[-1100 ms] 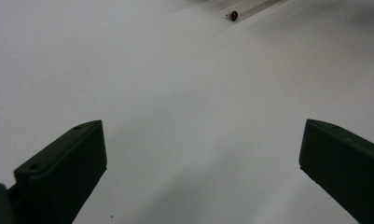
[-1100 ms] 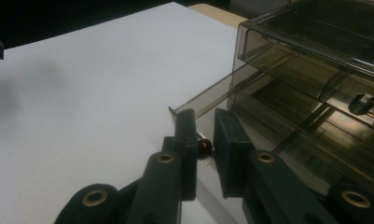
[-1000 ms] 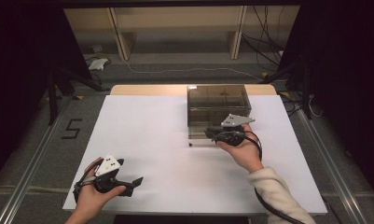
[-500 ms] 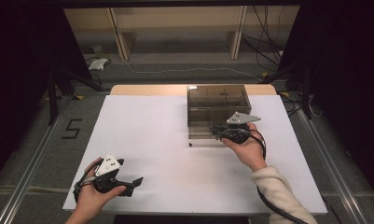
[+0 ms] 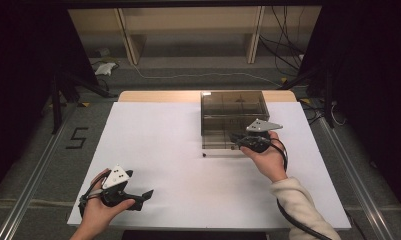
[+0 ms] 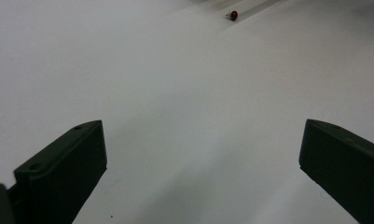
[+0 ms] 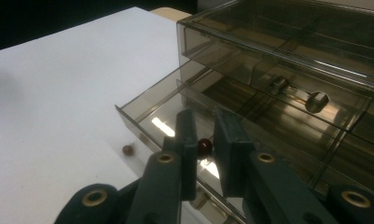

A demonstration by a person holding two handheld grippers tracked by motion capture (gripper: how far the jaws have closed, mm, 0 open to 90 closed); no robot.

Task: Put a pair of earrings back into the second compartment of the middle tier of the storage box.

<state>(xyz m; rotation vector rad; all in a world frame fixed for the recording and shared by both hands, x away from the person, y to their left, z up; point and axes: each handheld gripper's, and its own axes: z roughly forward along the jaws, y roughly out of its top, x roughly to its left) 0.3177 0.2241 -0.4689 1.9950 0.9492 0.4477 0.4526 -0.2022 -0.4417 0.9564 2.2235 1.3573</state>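
Observation:
A smoky see-through drawer box [image 5: 233,107] stands at the table's far right, its lower drawer [image 7: 147,105] pulled out. My right gripper [image 5: 236,140] reaches over that drawer from the front. In the right gripper view its jaws [image 7: 204,122] stand narrow, shut on a small dark red bead [image 7: 204,147] above the drawer floor. A second red bead [image 7: 127,150] lies loose on the white table just off the drawer's front corner [image 5: 204,155]. My left gripper [image 5: 144,195] rests at the near left, open and with nothing between its jaws [image 6: 201,154]; the loose bead [image 6: 233,15] shows far ahead of it.
White paper [image 5: 158,140] covers the tabletop, with a strip of wood [image 5: 158,96] at the far edge. The upper drawer [image 7: 287,88] is shut and has a knob. The floor beyond holds cables and a shelf frame [image 5: 188,30]. A cable [image 5: 288,210] trails from my right gripper.
My right hand has edged slightly to the right and closer to the drawer box with the bead still between the jaws. The left hand has stayed put.

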